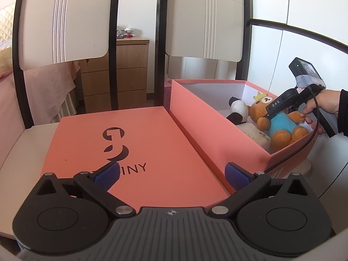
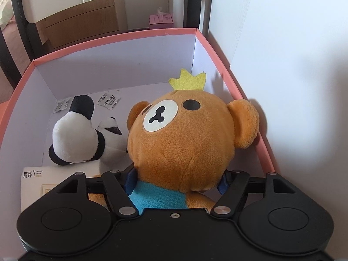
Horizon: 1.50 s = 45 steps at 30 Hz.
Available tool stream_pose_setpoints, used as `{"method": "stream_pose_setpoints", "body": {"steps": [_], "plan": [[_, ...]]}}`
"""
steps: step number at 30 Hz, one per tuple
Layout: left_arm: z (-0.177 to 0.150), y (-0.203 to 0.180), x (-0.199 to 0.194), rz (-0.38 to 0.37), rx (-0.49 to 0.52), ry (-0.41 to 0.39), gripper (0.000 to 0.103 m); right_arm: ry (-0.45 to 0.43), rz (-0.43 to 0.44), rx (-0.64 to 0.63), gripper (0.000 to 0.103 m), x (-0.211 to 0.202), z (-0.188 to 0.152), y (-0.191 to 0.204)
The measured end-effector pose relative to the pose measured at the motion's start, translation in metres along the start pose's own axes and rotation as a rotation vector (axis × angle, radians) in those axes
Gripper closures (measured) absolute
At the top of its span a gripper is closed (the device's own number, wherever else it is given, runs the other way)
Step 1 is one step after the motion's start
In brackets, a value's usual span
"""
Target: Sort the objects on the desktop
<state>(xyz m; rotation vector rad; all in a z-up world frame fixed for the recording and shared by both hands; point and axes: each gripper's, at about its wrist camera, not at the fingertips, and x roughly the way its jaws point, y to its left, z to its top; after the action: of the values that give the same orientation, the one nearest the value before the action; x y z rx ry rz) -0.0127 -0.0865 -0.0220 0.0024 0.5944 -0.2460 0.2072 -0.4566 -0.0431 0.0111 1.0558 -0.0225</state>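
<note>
Left wrist view
Left gripper (image 1: 171,177): fingers spread wide apart and holding nothing; it hovers over the near end of the pink box lid (image 1: 134,152), blue pads (image 1: 107,174) on either side of the printed lettering
Box lid: lies flat on the white table (image 1: 19,148), just beside the open pink box (image 1: 219,128), the two running side by side
Right gripper (image 1: 268,115): reaches into the box from the right, held by the person's hand (image 1: 322,106); its tip sits against the bear plush (image 1: 280,124); whether it grips cannot be told from here
Box contents: bear plush at the near right, panda plush (image 1: 238,111) behind it, a white packet (image 1: 254,131) beneath

Right wrist view
Right gripper (image 2: 178,180): clamped on the bear plush (image 2: 187,134) at the neck, a blue pad (image 2: 131,179) pressed in on each side above the blue shirt
Bear plush: inside the box, head pointing away from the gripper toward the far wall, body running back under the fingers; one ear touches the right wall of the box (image 2: 250,117)
Panda plush (image 2: 76,137): lies to the left of the bear, touching it; desiccant sachets (image 2: 108,101) on the floor beyond; white packet (image 2: 32,184) at the near left

Key relation
Judgement: the bear appears already low in the box, so letting go likely comes next; the left gripper is the nearer one to the lid, whose long axis runs parallel with the box, should closing follow
</note>
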Motion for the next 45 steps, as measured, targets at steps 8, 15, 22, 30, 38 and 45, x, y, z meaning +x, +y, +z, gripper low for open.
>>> {"method": "stream_pose_setpoints", "body": {"steps": [8, 15, 22, 30, 38, 45], "plan": [[0.003, 0.022, -0.010, 0.033, -0.020, -0.019, 0.000, -0.069, -0.009, 0.058, 0.001, -0.032, -0.005, 0.000], [-0.001, 0.038, -0.021, 0.063, -0.026, -0.031, 0.000, -0.222, -0.006, 0.068, 0.001, -0.082, -0.012, 0.013], [-0.006, 0.061, -0.035, 0.104, -0.063, -0.042, 0.000, -0.381, 0.132, 0.038, 0.001, -0.126, -0.034, 0.055], [-0.021, 0.074, -0.050, 0.168, -0.056, -0.059, 0.000, -0.514, 0.354, 0.030, 0.000, -0.170, -0.091, 0.112], [-0.032, 0.074, -0.052, 0.184, -0.038, -0.047, 0.000, -0.565, 0.413, -0.002, 0.001, -0.173, -0.142, 0.145], [-0.035, 0.071, -0.048, 0.208, -0.040, -0.040, 0.000, -0.594, 0.422, -0.161, 0.001, -0.164, -0.164, 0.177]]}}
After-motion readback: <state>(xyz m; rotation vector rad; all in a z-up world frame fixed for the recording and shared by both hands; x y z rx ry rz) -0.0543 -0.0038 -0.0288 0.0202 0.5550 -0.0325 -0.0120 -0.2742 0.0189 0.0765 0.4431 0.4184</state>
